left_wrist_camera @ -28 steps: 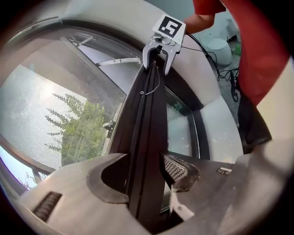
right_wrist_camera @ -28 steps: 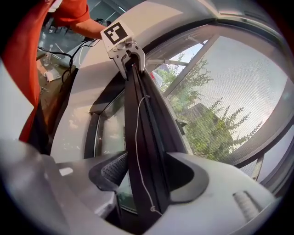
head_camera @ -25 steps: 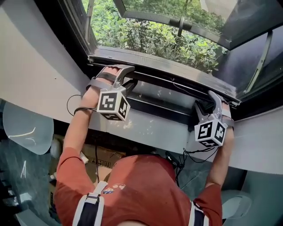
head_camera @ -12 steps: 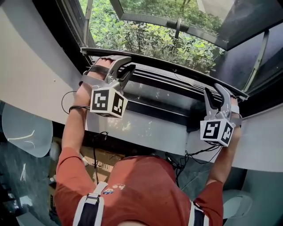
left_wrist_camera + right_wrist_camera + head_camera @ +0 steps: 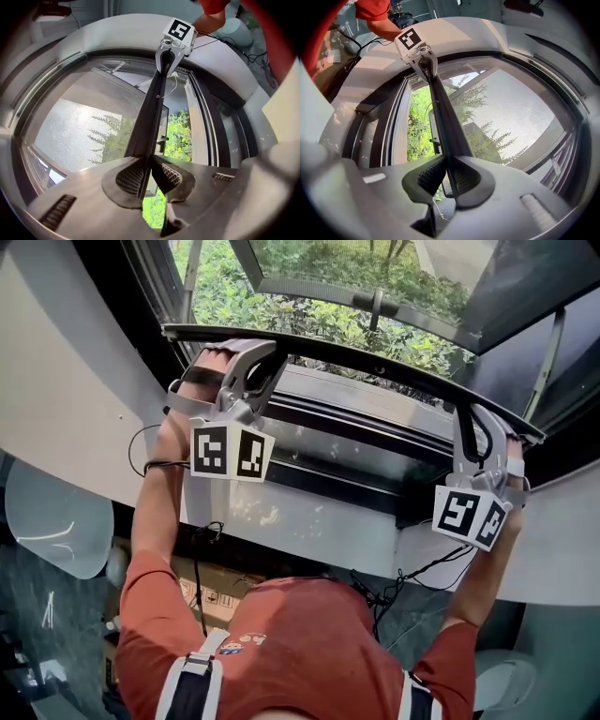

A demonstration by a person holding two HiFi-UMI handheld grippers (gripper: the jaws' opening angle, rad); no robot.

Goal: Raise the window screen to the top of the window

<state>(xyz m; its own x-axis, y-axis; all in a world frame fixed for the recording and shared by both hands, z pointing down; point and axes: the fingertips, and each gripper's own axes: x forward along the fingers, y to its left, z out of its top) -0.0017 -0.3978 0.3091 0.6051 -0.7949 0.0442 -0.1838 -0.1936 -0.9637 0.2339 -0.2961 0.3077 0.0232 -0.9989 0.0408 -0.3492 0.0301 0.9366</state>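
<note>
The window screen's dark bottom bar (image 5: 366, 357) runs across the window opening, well above the sill. My left gripper (image 5: 253, 352) holds its left end and my right gripper (image 5: 483, 423) its right end. In the left gripper view the bar (image 5: 152, 108) passes between the ribbed pads of my left gripper (image 5: 146, 171), which press on it as the jaws are closing. The right gripper view shows the same: the bar (image 5: 445, 122) is pinched in my right gripper (image 5: 449, 176), whose jaws are closing too. Grey mesh (image 5: 79, 131) hangs from the bar.
The dark sill track (image 5: 375, 442) lies below the raised bar. Green shrubs (image 5: 281, 310) and an outward-open sash with its handle (image 5: 375, 301) are outside. White wall (image 5: 56, 409) flanks the window. Cables (image 5: 394, 587) dangle under the sill.
Both grippers have risen together, and the screen's bar has come up off the sill with them. The jaws have narrowed onto the bar.
</note>
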